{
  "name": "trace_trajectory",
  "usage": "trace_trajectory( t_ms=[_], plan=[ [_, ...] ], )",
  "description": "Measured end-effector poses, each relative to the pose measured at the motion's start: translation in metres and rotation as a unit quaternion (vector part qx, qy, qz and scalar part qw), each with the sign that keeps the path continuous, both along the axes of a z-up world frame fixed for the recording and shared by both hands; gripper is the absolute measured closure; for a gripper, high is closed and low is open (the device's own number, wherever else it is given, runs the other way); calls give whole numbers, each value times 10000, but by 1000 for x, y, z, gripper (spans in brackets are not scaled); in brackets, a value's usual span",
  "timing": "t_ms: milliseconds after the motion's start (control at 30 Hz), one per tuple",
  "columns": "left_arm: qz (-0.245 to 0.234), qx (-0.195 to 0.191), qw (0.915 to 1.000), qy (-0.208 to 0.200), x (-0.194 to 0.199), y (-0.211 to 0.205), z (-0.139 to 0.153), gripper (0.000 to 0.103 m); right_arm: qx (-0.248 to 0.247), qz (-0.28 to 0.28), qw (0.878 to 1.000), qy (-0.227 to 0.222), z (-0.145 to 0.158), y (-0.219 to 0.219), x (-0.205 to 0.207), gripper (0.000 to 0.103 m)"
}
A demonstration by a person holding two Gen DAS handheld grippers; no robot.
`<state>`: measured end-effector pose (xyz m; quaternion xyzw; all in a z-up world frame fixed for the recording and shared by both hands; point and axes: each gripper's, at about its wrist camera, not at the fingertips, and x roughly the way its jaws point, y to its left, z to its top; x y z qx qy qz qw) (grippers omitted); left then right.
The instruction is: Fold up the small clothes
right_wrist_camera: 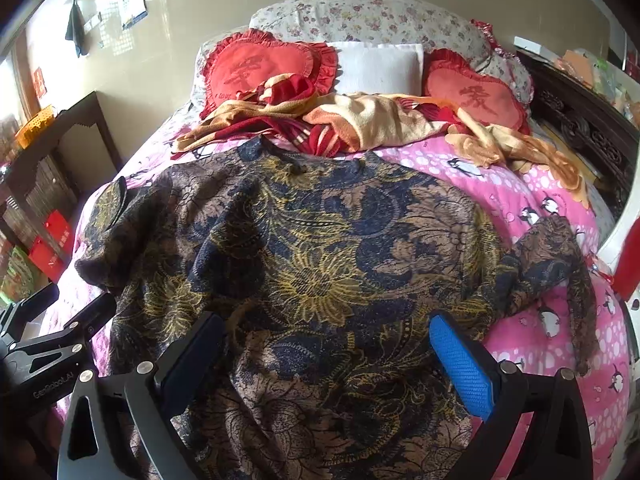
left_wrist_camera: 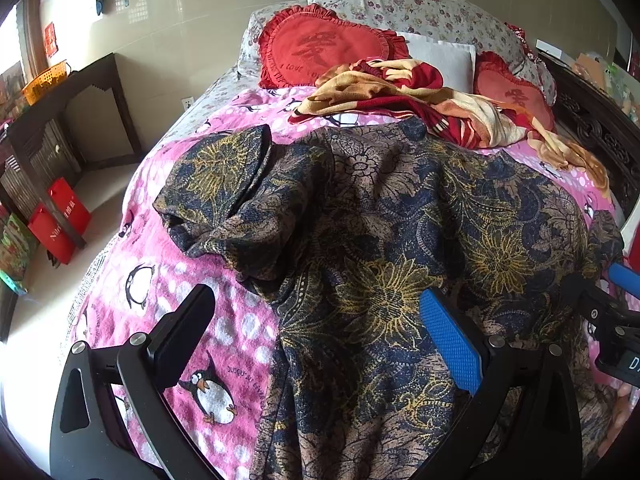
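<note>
The bed [right_wrist_camera: 500, 184] carried the floral shirt [right_wrist_camera: 320, 264] spread flat, collar far from us, hem near. We held the left hand-held gripper [left_wrist_camera: 316, 344] over its left edge and the right hand-held gripper [right_wrist_camera: 326, 356] above its middle, both with fingers apart and empty.

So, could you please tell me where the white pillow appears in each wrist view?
Left wrist view: the white pillow sits upper right of centre, partly behind the crumpled blanket.
Right wrist view: the white pillow is top centre.
Shared landmark: it lies between the two red heart cushions.
</note>
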<state>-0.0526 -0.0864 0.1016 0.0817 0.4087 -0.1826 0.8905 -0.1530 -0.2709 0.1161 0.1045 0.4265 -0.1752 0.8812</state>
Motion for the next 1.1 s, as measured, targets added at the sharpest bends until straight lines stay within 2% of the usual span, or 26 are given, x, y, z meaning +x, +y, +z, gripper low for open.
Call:
trace_trajectory(
  t_ms=[300, 733, 767, 933, 1100],
  plan=[
    [33, 1, 10000, 37, 5, 2, -3, 0, -38, 47, 9999, 100, -6, 4, 5, 0],
    [566, -31, 9981, 222, 32, 39, -19, 0, -32, 399, 9991, 125, -13, 24, 30, 0],
    [618, -47, 9978, 236, 35, 43, -21, 0, -5, 458, 9989, 96, -12, 27, 33, 1],
    [895, -47, 9955, 321, 51, 62, -29, 0, 327, 996, 9943, -219, -1, 43, 62, 18],
    [1169, -153, 9920, 454, 69, 80, -40, 0, 946, 1736, 9780, -665, 18, 67, 109, 21]
  ],
)
